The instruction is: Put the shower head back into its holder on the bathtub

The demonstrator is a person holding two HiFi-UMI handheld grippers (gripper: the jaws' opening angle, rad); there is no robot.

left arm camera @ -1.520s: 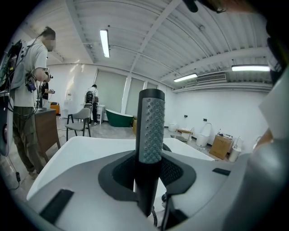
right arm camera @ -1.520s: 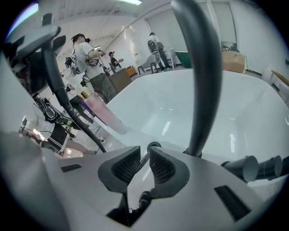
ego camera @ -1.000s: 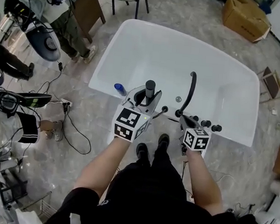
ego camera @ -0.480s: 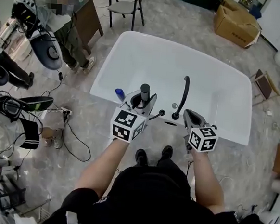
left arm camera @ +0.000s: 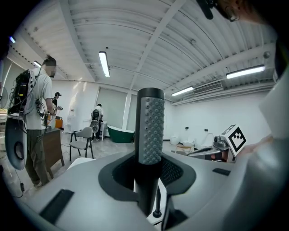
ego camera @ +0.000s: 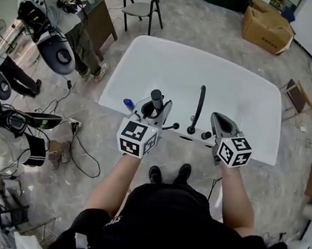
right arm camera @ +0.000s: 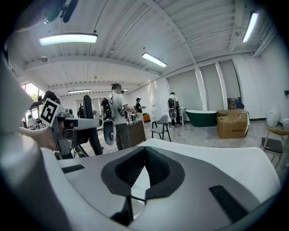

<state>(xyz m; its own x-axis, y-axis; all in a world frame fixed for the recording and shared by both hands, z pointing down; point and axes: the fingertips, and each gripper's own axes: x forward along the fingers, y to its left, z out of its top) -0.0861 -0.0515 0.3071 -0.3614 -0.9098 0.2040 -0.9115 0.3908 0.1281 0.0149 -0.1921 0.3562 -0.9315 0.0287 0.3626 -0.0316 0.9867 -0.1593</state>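
L side: left gripper (ego camera: pixel 156 109) has its jaws clamped on the shower head (ego camera: pixel 156 97) at roughly mid-width, w/ the head standing upright between them. Head view gives only its dark round top. From above it sits over the near rim of the white bathtub (ego camera: pixel 203 66), left of the black curved spout (ego camera: pixel 199 106). Can't read its height off the rim from there. Left gripper view fills in the rest: a grey nubbed face on the upper part and a smooth dark stem below, running down through the jaw notch.

R side: right gripper (ego camera: pixel 218 118) is right of the spout, also over the near rim. Right gripper view shows its jaws together w/ nothing in the notch, just white tub through the slit. Head view sees those jaws from the top only, so the gap isn't readable there.

Cross-checks: right gripper view catches the left gripper, its marker cube and the upright shower head at frame left. Left gripper view catches the right gripper and its cube at frame right.

Head view only:
- small blue thing (ego camera: pixel 128 104) at the tub rim, just left of the left gripper
- black knobs (ego camera: pixel 206 135) by the spout base
- cables (ego camera: pixel 84 148) on the floor

Gripper views only:
- ceiling strip lights (left arm camera: pixel 104 63)
- dark green tub (right arm camera: pixel 207 116) at the far wall

Bkgd: grey chair (ego camera: pixel 139 4), cardboard box (ego camera: pixel 267 25), standing person (ego camera: pixel 80 32) beyond the tub's far-left corner.
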